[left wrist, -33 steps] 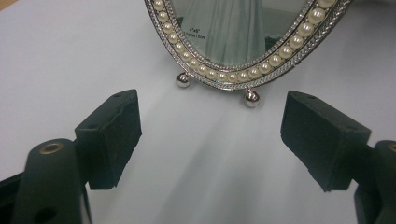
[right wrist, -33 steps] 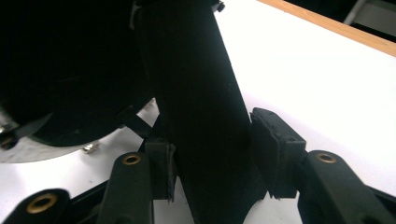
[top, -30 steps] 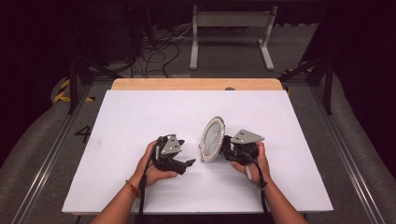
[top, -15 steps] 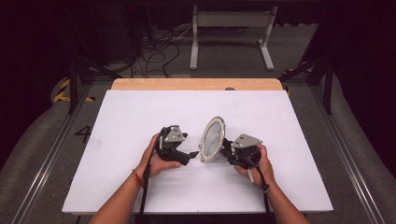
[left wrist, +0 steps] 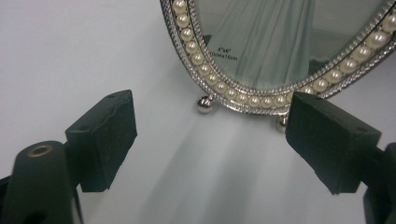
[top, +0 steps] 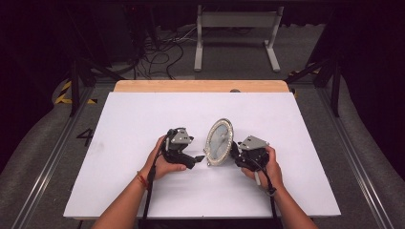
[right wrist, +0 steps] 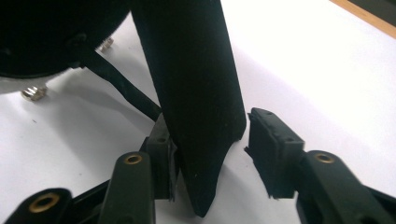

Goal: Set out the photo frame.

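The oval pearl-rimmed frame (top: 219, 142) is up on its edge on the white desk (top: 143, 114), roughly midway between the left and right edges and a touch nearer the near edge. It looks like the job is to get it standing on its own. From the high view it is upright, so the bulk of that seems done. What's left, by my read, is letting go cleanly and backing both tools off.

The right gripper (top: 234, 153) sits just behind the frame. Its own view shows what the high view can't: the black stand leg (right wrist: 196, 93) runs down between the jaws, which have just been opening. One pad lies close against the leg and the other stands clear with a gap, so that's a released grip, not a clench.

The left gripper (top: 198, 157) waits at the front, jaws spread wide with nothing between them. Its view gives the face side — pearls, glass, a small size label (left wrist: 224, 50) and a ball foot (left wrist: 204, 104) resting on the desk. The right gripper view shows the dark back (right wrist: 46, 32).
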Motion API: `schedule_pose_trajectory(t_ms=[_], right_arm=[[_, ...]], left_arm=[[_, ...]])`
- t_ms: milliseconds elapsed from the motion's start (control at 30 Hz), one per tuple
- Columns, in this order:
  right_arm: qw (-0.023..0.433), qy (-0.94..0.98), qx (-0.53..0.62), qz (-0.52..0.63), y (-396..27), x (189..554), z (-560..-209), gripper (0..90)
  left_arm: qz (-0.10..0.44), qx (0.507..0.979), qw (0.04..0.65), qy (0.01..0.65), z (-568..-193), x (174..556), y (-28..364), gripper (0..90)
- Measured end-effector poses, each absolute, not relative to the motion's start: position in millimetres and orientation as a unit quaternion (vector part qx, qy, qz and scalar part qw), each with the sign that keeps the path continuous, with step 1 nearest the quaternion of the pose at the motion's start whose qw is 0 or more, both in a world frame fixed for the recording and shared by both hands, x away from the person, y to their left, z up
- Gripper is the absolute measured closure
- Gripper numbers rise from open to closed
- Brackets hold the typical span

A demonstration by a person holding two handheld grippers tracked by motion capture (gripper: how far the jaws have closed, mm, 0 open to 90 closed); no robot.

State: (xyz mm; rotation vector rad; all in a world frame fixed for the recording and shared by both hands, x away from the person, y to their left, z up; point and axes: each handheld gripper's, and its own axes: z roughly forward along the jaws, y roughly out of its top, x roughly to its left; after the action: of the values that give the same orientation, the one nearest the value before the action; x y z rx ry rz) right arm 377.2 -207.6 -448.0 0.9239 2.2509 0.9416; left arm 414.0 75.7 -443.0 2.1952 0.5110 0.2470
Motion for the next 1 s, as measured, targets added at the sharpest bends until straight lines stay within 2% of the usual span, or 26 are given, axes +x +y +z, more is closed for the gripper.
schedule_pose_trajectory(t_ms=[167, 267, 400, 700, 1000], right_arm=[[0.264, 0.821, 0.347, 0.370, -214, 364, -441, 48.1], [0.246, 0.810, 0.353, 0.398, -217, 349, -434, 49.0], [0.228, 0.818, 0.328, 0.414, -211, 327, -428, 51.5], [0.201, 0.807, 0.328, 0.449, -197, 324, -425, 49.7], [0.204, 0.810, 0.331, 0.439, -189, 322, -427, 47.7]], left_arm=[[0.118, 0.881, 0.411, 0.202, -434, 403, 88, 17.2], [0.142, 0.876, 0.416, 0.198, -429, 392, 98, 19.1], [0.147, 0.876, 0.415, 0.196, -431, 376, 106, 18.2], [0.153, 0.889, 0.393, 0.178, -441, 351, 113, 17.6], [0.157, 0.887, 0.393, 0.184, -448, 345, 119, 16.8]])
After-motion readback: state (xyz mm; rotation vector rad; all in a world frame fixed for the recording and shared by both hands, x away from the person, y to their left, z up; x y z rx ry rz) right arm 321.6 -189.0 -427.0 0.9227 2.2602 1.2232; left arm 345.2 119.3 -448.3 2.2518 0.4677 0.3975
